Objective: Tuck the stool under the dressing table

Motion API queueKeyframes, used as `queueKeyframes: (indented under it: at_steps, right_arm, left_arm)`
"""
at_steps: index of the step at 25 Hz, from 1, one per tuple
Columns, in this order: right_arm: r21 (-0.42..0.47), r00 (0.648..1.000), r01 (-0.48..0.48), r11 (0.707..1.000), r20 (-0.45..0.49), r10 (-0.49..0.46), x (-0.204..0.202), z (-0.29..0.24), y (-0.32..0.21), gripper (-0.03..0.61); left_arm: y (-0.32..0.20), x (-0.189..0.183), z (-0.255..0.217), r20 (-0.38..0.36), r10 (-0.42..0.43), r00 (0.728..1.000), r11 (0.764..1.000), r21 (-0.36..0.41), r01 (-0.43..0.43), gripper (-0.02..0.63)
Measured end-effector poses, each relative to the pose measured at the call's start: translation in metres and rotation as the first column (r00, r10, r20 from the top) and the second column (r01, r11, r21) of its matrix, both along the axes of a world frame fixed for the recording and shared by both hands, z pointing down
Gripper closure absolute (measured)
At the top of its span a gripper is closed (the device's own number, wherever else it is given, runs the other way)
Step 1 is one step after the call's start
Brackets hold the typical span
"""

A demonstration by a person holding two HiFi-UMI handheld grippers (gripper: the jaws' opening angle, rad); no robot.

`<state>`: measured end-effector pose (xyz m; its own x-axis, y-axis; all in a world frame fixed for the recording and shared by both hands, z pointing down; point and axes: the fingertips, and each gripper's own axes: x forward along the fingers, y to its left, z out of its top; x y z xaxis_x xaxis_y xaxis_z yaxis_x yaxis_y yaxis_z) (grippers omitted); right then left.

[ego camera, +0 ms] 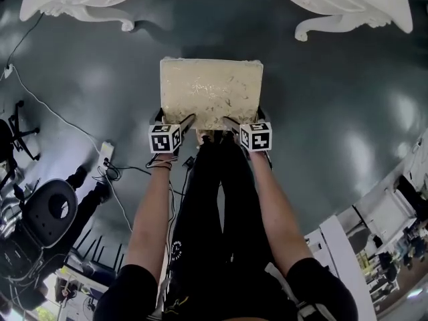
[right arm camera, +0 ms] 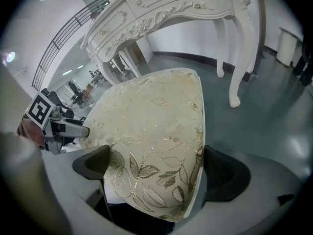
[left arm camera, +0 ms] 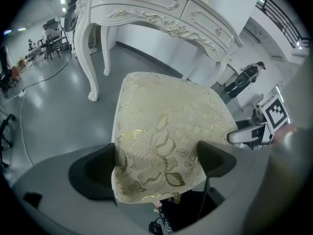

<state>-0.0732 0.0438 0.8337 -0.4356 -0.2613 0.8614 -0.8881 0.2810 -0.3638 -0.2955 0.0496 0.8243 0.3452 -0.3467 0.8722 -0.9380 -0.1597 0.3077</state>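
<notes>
— Why do we grip the stool [ego camera: 210, 92] at both near corners?
— With the left hand-held gripper [left arm camera: 159, 160] and the right hand-held gripper [right arm camera: 156, 168] each clamped on a corner, we can likely push it straight. It stands on the floor [ego camera: 334, 112], short of the dressing table [ego camera: 361, 5].
— Its look?
— Cream fabric, gold leaves and flowers.

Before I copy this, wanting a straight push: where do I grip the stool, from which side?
Grip the stool at its two near seat corners, from the side away from the dressing table. The seat is a rectangle squared to the table; the left gripper and right gripper each clamp one corner, so it should push straight.
</notes>
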Motion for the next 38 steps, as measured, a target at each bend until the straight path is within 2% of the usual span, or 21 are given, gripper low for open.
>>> queueKeyframes:
  at_steps: [8,14,18,22,27,34,38]
  right_arm:
    - [0.079,1.000,0.001,0.997,0.029,-0.003,-0.002,-0.001,-0.056,-0.023]
    - [0.100,1.000,-0.002,0.995,0.030,-0.001,-0.004,-0.002,-0.094,-0.023]
    - [0.094,1.000,-0.020,0.995,0.024,0.018,-0.010,0.000,-0.105,-0.023]
    - [0.135,0.997,-0.078,0.988,0.017,0.077,-0.012,-0.005,-0.126,-0.021]
    - [0.154,0.995,-0.100,0.983,0.001,0.101,-0.011,-0.006,-0.147,-0.021]
    - [0.200,0.993,-0.112,0.974,-0.011,0.116,-0.006,-0.009,-0.188,-0.020]
    - [0.215,0.986,-0.159,0.964,-0.009,0.165,-0.001,-0.012,-0.202,-0.019]
  left_arm:
    - [-0.050,-0.003,-0.001,-0.008,-0.036,0.999,0.997,0.072,0.037,0.091]
    - [-0.087,-0.004,-0.003,-0.017,-0.048,0.999,0.992,0.119,0.050,0.091]
    - [-0.101,-0.012,-0.002,-0.018,-0.043,0.999,0.989,0.139,0.045,0.091]
    - [-0.128,-0.014,-0.004,-0.019,-0.025,1.000,0.986,0.164,0.027,0.091]
    - [-0.151,-0.014,-0.004,-0.031,-0.010,0.999,0.986,0.166,0.015,0.091]
    - [-0.187,-0.012,-0.004,-0.028,-0.047,0.998,0.980,0.192,0.052,0.091]
    - [-0.204,-0.010,-0.006,-0.014,-0.083,0.996,0.972,0.218,0.084,0.091]
